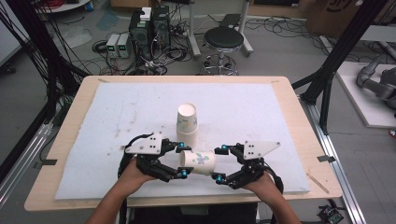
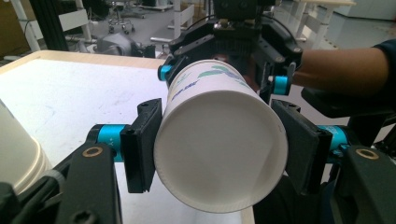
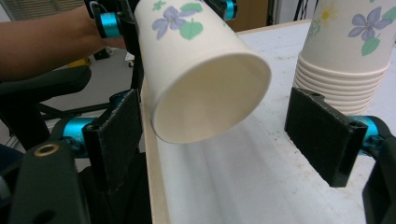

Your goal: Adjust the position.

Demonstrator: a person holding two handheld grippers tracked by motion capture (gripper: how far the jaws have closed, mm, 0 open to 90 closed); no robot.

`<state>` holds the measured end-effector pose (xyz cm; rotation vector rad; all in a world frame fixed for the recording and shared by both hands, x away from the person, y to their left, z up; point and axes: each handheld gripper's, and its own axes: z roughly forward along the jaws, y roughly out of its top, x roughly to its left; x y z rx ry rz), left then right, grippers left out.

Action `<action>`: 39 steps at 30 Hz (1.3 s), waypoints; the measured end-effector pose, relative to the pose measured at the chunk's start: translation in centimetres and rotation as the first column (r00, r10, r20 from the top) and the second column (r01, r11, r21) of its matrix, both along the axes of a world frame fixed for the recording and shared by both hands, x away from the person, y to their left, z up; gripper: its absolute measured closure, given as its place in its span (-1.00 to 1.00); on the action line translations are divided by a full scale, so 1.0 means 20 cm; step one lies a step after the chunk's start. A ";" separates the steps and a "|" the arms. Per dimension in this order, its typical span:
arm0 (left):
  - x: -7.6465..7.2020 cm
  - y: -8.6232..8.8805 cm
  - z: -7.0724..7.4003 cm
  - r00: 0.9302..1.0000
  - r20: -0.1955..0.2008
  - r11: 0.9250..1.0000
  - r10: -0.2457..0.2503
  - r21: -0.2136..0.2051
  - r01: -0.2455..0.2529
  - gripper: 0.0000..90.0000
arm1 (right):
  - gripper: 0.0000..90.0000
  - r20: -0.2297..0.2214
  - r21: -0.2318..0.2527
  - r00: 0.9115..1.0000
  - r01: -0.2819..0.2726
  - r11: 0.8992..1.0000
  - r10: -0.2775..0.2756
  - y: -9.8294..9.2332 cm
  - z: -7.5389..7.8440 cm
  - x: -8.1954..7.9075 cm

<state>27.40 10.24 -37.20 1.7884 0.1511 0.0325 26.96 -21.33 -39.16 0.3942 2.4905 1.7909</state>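
The left gripper (image 1: 180, 161) is clamped on a flower-printed paper cup (image 1: 198, 162), which it holds on its side just in front of the stack of cups (image 1: 187, 123) standing upside down on the white-padded worktop (image 1: 116, 112). In the left gripper view the two black pads press on the cup's wall close to its end, one on each side, and the wall looks round, not yet dented. The right gripper (image 1: 219, 163) stands wide, its jaws on either side of the cup's other end without touching it; in the right gripper view the cup (image 3: 201, 79) hangs between and above the pads with clear space on both sides, and the stack (image 3: 348, 56) sits just beyond the far pad.

The main risk I see is crushing. Thin paper gives way easily, so if the right gripper closes hard or off-centre, the rim could fold flat or the cup could twist out of the left gripper's hold. That hold is near one end, so a sideways nudge could lever the cup loose. The stack is close too: a wide swing by the right gripper could tip it.
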 end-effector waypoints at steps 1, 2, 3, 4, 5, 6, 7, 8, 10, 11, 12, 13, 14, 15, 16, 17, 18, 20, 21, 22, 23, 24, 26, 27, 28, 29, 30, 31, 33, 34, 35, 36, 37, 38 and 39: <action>0.00 0.00 0.00 1.000 -0.002 1.000 -0.003 -0.006 0.003 -0.18 | -0.56 -0.008 0.003 1.000 -0.003 1.000 0.003 0.00 0.00 0.00; 0.00 0.00 0.00 1.000 -0.001 1.000 -0.006 -0.009 0.006 -0.18 | -0.56 -0.009 0.003 1.000 -0.007 1.000 0.007 0.00 -0.01 0.00; 0.00 0.00 0.00 1.000 0.002 1.000 -0.008 -0.012 0.008 -0.18 | -0.56 -0.017 0.003 1.000 -0.011 1.000 0.011 0.00 -0.01 0.00; 0.00 0.00 0.00 1.000 0.001 1.000 -0.010 -0.017 0.010 -0.18 | -0.56 -0.013 0.008 1.000 -0.012 1.000 0.012 0.00 -0.01 0.01; 0.00 -0.01 0.00 1.000 0.001 1.000 -0.014 -0.019 0.014 -0.18 | -0.56 -0.018 0.011 1.000 -0.014 1.000 0.014 0.00 -0.01 0.01; 0.00 -0.01 0.01 1.000 0.002 1.000 -0.018 -0.019 0.018 -0.18 | -0.56 -0.019 0.015 1.000 -0.019 1.000 0.019 0.00 -0.02 0.01; -0.01 -0.01 0.01 1.000 0.001 0.999 -0.027 -0.021 0.027 -0.18 | -0.56 -0.020 0.019 1.000 -0.024 1.000 0.024 0.00 -0.02 0.01; -0.01 -0.02 0.01 1.000 0.004 0.999 -0.029 -0.020 0.029 -0.18 | -0.56 -0.024 0.026 0.999 -0.028 0.999 0.029 0.00 -0.02 0.01; -0.01 -0.02 0.01 0.999 0.004 0.999 -0.041 -0.025 0.041 -0.18 | -0.56 -0.027 0.042 0.999 -0.042 0.998 0.044 0.01 -0.02 0.01; -0.01 -0.03 0.01 0.999 0.001 0.999 -0.043 -0.030 0.043 -0.18 | -0.56 -0.023 0.049 0.999 -0.047 0.998 0.048 0.01 -0.02 0.01; -0.01 -0.03 0.01 0.999 0.002 0.998 -0.049 -0.034 0.049 -0.18 | -0.56 -0.020 0.057 0.998 -0.053 0.997 0.054 0.01 -0.02 0.01; -0.01 -0.03 0.01 0.999 0.004 0.998 -0.052 -0.035 0.052 -0.18 | -0.56 -0.022 0.063 0.998 -0.060 0.996 0.061 0.01 -0.02 0.01; -0.01 -0.04 0.01 0.998 0.003 0.998 -0.056 -0.041 0.056 -0.18 | -0.56 -0.021 0.071 0.998 -0.065 0.995 0.067 0.01 -0.02 0.00; -0.02 -0.04 0.01 0.998 0.002 0.997 -0.058 -0.048 0.058 -0.18 | -0.56 -0.022 0.077 0.997 -0.073 0.994 0.074 0.01 -0.02 0.01; -0.02 -0.04 0.01 0.998 0.003 0.997 -0.062 -0.053 0.062 -0.18 | -0.56 -0.024 0.085 0.996 -0.080 0.993 0.082 0.01 -0.02 0.01; -0.02 -0.05 0.01 0.998 0.005 0.996 -0.064 -0.063 0.064 -0.18 | -0.55 -0.027 0.094 0.996 -0.087 0.992 0.090 0.01 -0.02 0.01; -0.02 -0.05 0.01 0.998 0.005 0.995 -0.066 -0.068 0.066 -0.18 | -0.55 -0.023 0.103 0.995 -0.092 0.990 0.094 0.00 -0.03 0.01; -0.02 -0.05 0.01 0.998 0.007 0.994 -0.068 -0.080 0.068 -0.18 | -0.47 -0.022 0.123 0.993 -0.110 0.986 0.114 0.00 -0.03 0.01; -0.02 -0.05 0.00 0.998 0.008 0.994 -0.069 -0.082 0.070 -0.18 | -0.42 -0.024 0.132 0.992 -0.118 0.984 0.122 0.00 -0.03 0.01; -0.02 -0.05 0.00 0.998 0.006 0.994 -0.069 -0.086 0.069 -0.18 | -0.40 -0.013 0.134 0.992 -0.123 0.983 0.126 0.00 -0.04 0.01; -0.02 -0.05 0.00 0.998 0.006 0.994 -0.069 -0.090 0.069 -0.18 | -0.38 -0.007 0.135 0.992 -0.122 0.983 0.124 0.00 -0.04 0.01; -0.02 -0.04 -0.01 0.998 0.009 0.993 -0.070 -0.095 0.070 -0.18 | -0.36 -0.004 0.139 0.992 -0.121 0.983 0.122 0.00 -0.04 0.01; -0.02 -0.04 -0.02 0.998 0.006 0.992 -0.067 -0.109 0.067 -0.18 | -0.32 -0.001 0.150 0.992 -0.122 0.981 0.123 0.00 -0.04 0.00; -0.02 -0.04 -0.02 0.998 0.007 0.992 -0.066 -0.108 0.067 -0.19 | -0.31 -0.003 0.152 0.992 -0.124 0.981 0.126 0.00 -0.03 0.00; -0.02 -0.04 -0.02 0.998 0.001 0.992 -0.064 -0.109 0.063 -0.19 | -0.29 -0.001 0.156 0.992 -0.122 0.980 0.124 0.00 -0.03 0.00; -0.02 -0.04 -0.02 0.998 -0.005 0.993 -0.062 -0.105 0.061 -0.19 | -0.29 -0.001 0.156 0.992 -0.121 0.980 0.123 0.00 -0.03 0.01; -0.02 -0.04 -0.03 0.998 -0.014 0.994 -0.059 -0.098 0.057 -0.20 | -0.29 -0.018 0.153 0.992 -0.123 0.980 0.128 0.00 -0.03 0.01; -0.02 -0.04 -0.02 0.998 -0.018 0.995 -0.054 -0.082 0.053 -0.21 | -0.29 -0.029 0.153 0.991 -0.122 0.981 0.128 0.00 -0.03 0.01; -0.03 -0.06 -0.02 0.999 -0.027 0.999 -0.020 -0.036 0.019 -0.42 | -0.29 -0.040 0.144 0.991 -0.118 0.983 0.125 0.00 -0.03 0.01; -0.03 -0.06 -0.02 0.999 -0.036 1.000 -0.002 -0.011 0.002 -0.59 | -0.29 -0.041 0.132 0.992 -0.114 0.985 0.120 0.00 -0.02 0.01; -0.03 -0.06 -0.02 0.999 -0.039 1.000 0.010 0.002 -0.010 -0.67 | -0.29 -0.041 0.118 0.992 -0.111 0.987 0.117 0.00 -0.02 0.01; -0.04 -0.06 -0.01 0.999 -0.037 1.000 0.018 0.017 -0.017 -0.67 | -0.29 -0.045 0.107 0.992 -0.110 0.988 0.115 0.00 -0.01 0.01; -0.04 -0.06 -0.01 0.999 -0.033 0.999 0.023 0.038 -0.022 -0.67 | -0.29 -0.043 0.093 0.993 -0.108 0.990 0.112 0.00 0.00 0.01; -0.04 -0.06 -0.01 0.999 -0.030 0.998 0.024 0.051 -0.022 -0.67 | -0.29 -0.040 0.075 0.993 -0.107 0.991 0.111 0.00 0.01 0.01; -0.04 -0.05 -0.01 0.999 -0.026 0.997 0.021 0.068 -0.020 -0.67 | -0.29 -0.041 0.055 0.993 -0.107 0.993 0.109 0.00 0.02 0.01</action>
